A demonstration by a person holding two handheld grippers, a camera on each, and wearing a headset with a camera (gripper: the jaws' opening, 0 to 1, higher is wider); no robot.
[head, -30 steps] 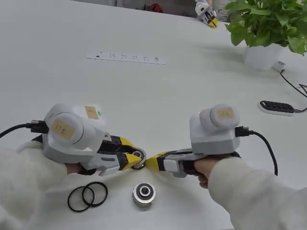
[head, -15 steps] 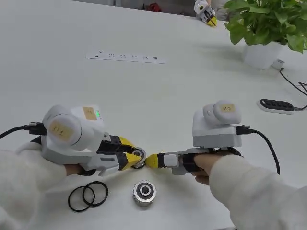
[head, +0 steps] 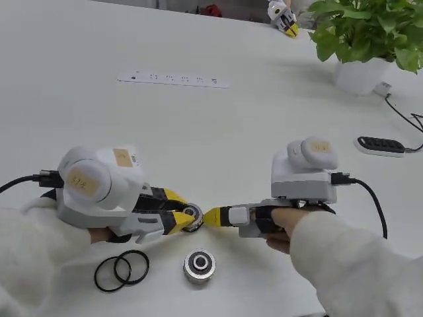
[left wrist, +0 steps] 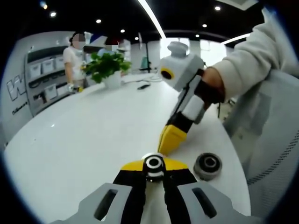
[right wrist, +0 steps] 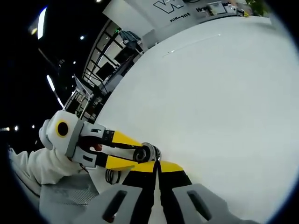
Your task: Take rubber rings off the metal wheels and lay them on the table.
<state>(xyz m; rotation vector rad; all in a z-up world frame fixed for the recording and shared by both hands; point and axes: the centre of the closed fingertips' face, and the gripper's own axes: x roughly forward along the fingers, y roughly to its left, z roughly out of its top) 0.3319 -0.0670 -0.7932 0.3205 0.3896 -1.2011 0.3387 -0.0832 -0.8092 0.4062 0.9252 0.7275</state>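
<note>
Left gripper [head: 184, 211] clamps wheel [head: 193, 215], bore up; right gripper [head: 211, 217] beside

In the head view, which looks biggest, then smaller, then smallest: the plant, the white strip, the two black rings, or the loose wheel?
1. the plant, even though the picture's edge cuts it off
2. the white strip, long but thin
3. the rings, as a pair
4. the loose wheel
The plant and strip sit farther away.

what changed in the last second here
The right claw rolled in the hand and its body drew rightward, tips staying at the wheel. The left claw kept gripping that wheel; the loose rings and second wheel stayed put.
</note>
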